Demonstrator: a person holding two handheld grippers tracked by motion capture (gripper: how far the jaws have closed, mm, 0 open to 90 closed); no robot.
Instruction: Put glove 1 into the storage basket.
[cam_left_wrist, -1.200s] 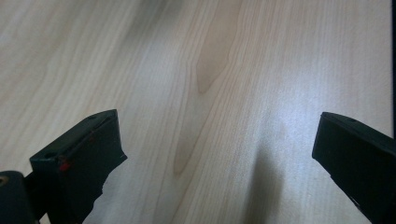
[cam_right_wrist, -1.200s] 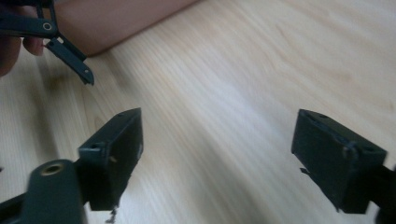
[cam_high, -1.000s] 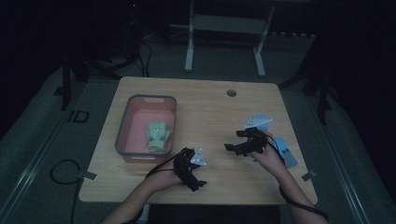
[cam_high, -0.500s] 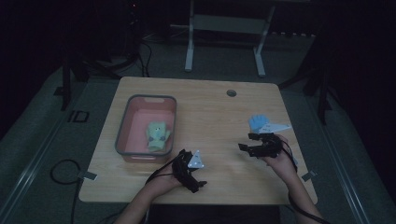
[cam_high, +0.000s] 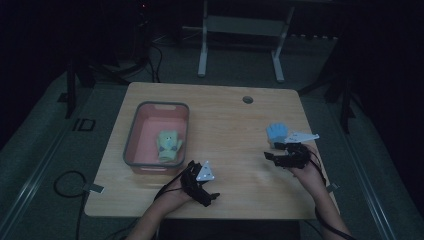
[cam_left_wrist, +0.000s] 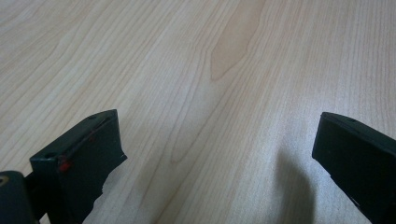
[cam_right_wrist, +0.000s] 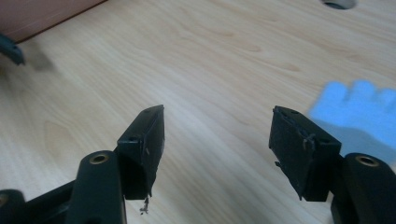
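A light blue glove (cam_high: 276, 132) lies flat on the right side of the wooden table (cam_high: 230, 125); in the right gripper view the glove (cam_right_wrist: 359, 109) is just beyond the right jaw. My right gripper (cam_high: 271, 155) hovers just in front of it, pointing left. Its jaws (cam_right_wrist: 217, 135) have just been closing but stand apart, with only bare wood between them. A green glove (cam_high: 169, 145) rests inside the pink tray (cam_high: 134, 140) at the left. My left gripper (cam_high: 210, 196) sits near the front edge, and in its own view it (cam_left_wrist: 219, 144) is wide open over bare wood.
A round cable hole (cam_high: 247, 99) is near the table's far edge, also at the top of the right gripper view (cam_right_wrist: 336, 3). The tray's corner (cam_right_wrist: 46, 14) shows at that view's upper left. Wood lies bare between tray and blue glove.
My right gripper has shifted to the right and back from the blue glove, which stays flat on the table. Its jaws stand narrower than before. The left hand has stayed put.
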